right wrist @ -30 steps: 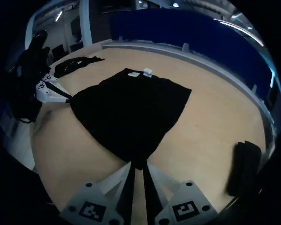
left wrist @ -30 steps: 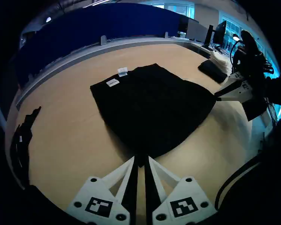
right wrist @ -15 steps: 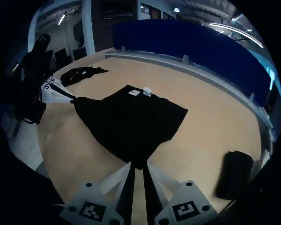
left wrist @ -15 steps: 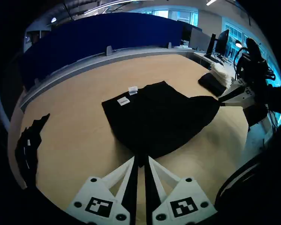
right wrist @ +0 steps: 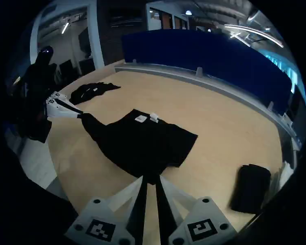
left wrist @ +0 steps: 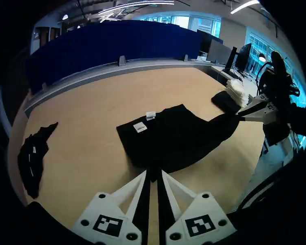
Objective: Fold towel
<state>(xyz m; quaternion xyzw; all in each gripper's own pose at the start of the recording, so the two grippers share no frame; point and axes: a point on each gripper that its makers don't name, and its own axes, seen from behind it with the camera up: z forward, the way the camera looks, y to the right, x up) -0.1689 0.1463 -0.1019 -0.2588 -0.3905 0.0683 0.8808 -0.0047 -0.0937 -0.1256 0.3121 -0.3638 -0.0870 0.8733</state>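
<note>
Left gripper (left wrist: 153, 176), right gripper (right wrist: 149, 179) pinching black towel (left wrist: 175, 136) corners, edge raised

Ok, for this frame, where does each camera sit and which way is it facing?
Left gripper view: rides on the left tongs, looking along them across the table at the black towel, whose near corner they pinch; the right tongs hold another corner at far right.
Right gripper view: rides on the right tongs, facing the black towel from its own pinched corner; the left tongs show at left, gripping it.
Shared: black towel, table, blue partition, both tongs.
</note>
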